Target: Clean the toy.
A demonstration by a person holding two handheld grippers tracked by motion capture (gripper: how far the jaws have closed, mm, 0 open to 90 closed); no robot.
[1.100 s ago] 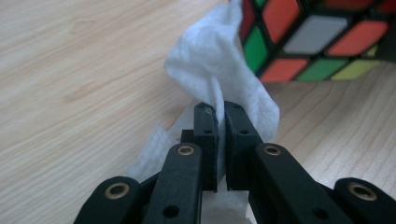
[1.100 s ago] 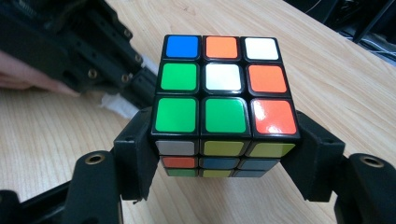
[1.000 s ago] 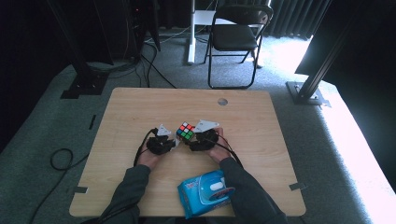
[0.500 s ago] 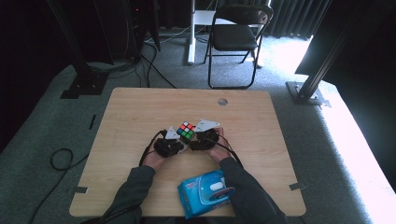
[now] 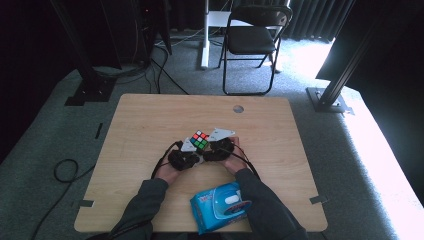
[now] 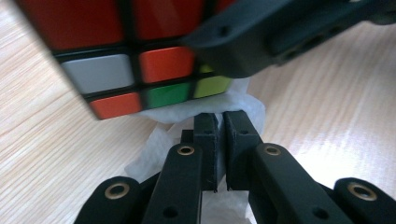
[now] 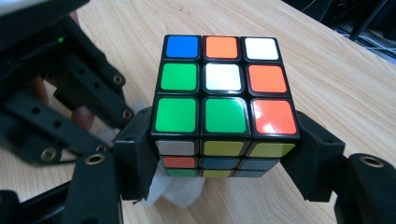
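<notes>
Right tool has its jaws spread wide and clamped on the two sides of the puzzle cube, holding it just off the worktop. Left tool is nearly closed, jaws pinched on a white tissue that sits just ahead of its tips and right under the cube's lower edge. In the high view both tools meet mid-worktop, left tool and right tool side by side, cube just beyond them. Blue wipes pack lies behind the tools, between the forearms.

Looks like a wipe-down of the cube.

Risks:
- grip sits low on the cube, so a hard rub from the left tool could tip or twist it out of the jaws
- side pressure could turn a layer, and the hold slackens
- tissue is thin and pinched by a small fold; may tear or slip free
- tools are very close, so jaws may knock together
</notes>
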